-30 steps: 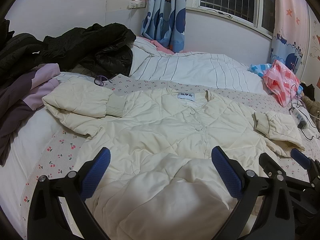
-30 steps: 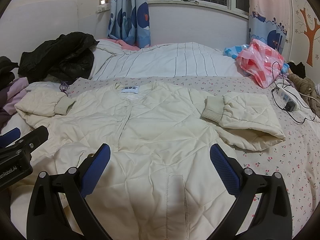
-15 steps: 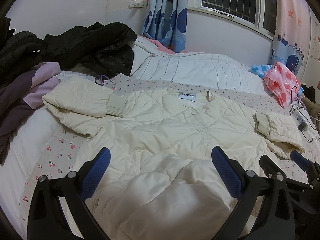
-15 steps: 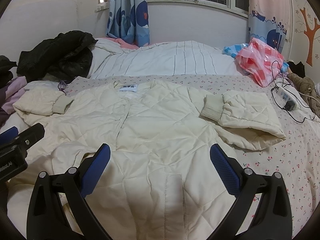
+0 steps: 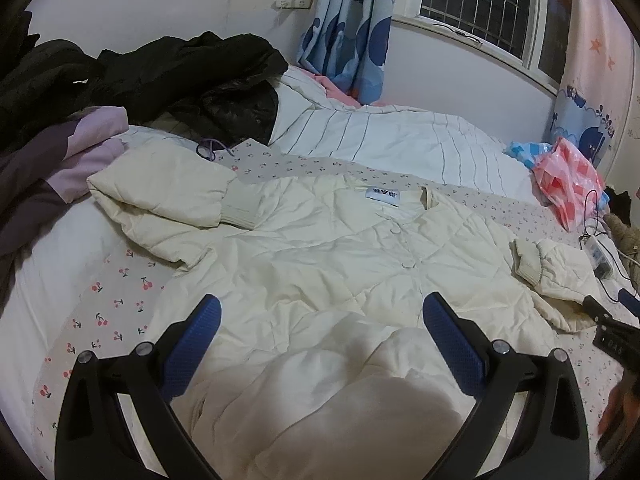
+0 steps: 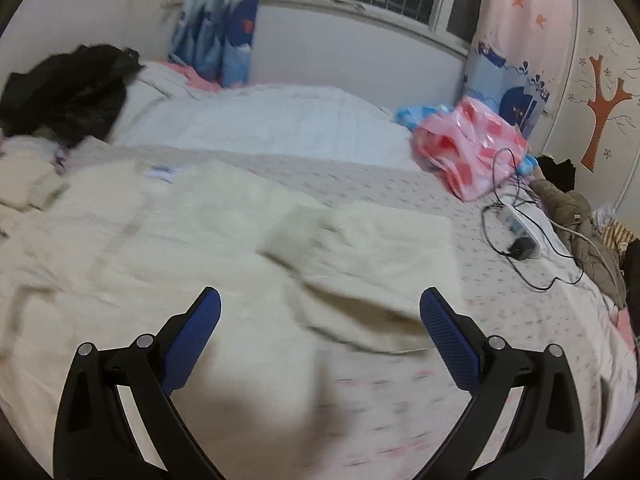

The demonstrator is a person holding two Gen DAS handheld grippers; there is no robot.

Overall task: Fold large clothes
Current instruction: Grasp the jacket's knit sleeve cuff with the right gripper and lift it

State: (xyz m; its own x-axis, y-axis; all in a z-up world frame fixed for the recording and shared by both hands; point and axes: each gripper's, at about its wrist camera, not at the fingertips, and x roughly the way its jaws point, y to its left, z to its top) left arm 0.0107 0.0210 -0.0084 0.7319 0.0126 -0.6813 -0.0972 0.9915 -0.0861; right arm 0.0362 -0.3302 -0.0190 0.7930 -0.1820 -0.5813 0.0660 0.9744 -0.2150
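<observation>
Cream jacket [image 5: 328,264] spread flat on bed [image 5: 60,280], centre frame, both sleeves folded inward. Left claw [image 5: 320,340] wide open at bottom, hovering over the hem. Black coats [image 5: 180,76] upper left. Pink bag [image 5: 568,180] far right.

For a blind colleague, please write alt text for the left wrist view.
A cream quilted jacket lies spread front-up on a cherry-print bed sheet, both sleeves folded inward. The open left tongs hover over its hem. Dark coats are piled behind it.
</observation>
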